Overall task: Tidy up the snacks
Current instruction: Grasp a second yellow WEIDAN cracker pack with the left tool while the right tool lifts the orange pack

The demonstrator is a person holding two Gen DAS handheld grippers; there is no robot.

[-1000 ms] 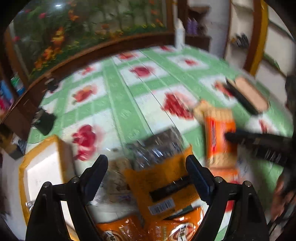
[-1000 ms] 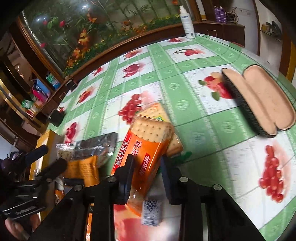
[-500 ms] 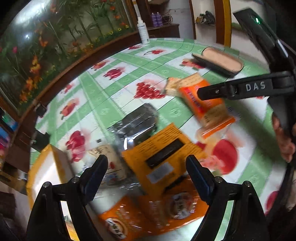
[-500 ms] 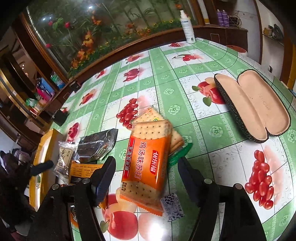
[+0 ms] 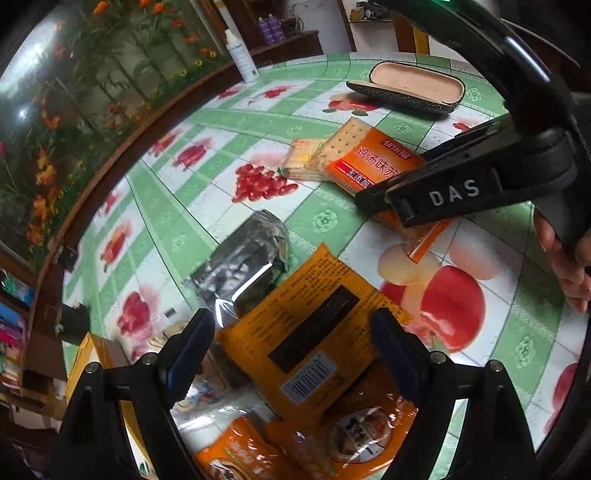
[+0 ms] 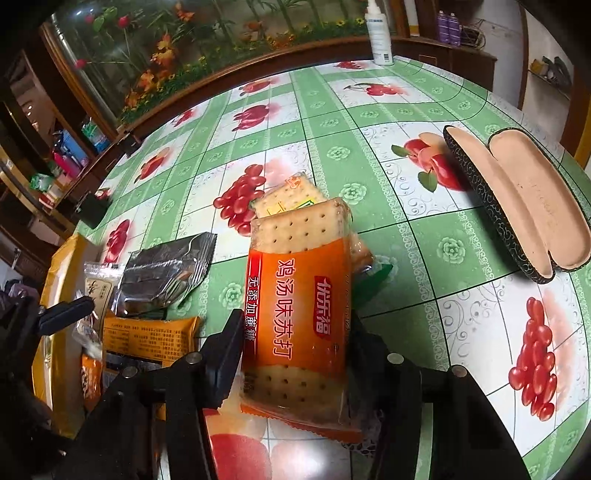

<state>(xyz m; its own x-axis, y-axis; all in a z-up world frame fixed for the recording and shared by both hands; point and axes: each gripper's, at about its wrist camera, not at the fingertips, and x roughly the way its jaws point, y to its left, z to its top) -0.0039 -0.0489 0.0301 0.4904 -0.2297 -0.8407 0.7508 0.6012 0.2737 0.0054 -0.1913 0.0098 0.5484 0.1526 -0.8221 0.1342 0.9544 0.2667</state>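
An orange cracker pack [image 6: 299,310] lies lengthwise between the fingers of my right gripper [image 6: 293,326]. Its jaws are closing, and the pads touch the pack's two long sides. In the left wrist view the same pack [image 5: 373,162] rests on the tablecloth under a right finger [image 5: 443,195]. A second, paler cracker pack [image 6: 288,192] lies under its far end. My left gripper [image 5: 291,325] hangs open above a yellow-orange packet with a barcode [image 5: 306,343], without touching it. A silver foil pack [image 5: 243,266] lies just beyond that packet.
Orange snack bags [image 5: 314,443] lie under the left gripper. A yellow box [image 5: 88,354] stands at the table's left edge. An open glasses case [image 6: 517,199] lies to the right and a white spray bottle [image 6: 378,33] stands at the far edge. A hand [image 5: 569,266] holds the right gripper.
The right jaws opened wide, sank around the orange cracker pack and came in against its sides. The left gripper rolled and shifted over the snack pile, still open.
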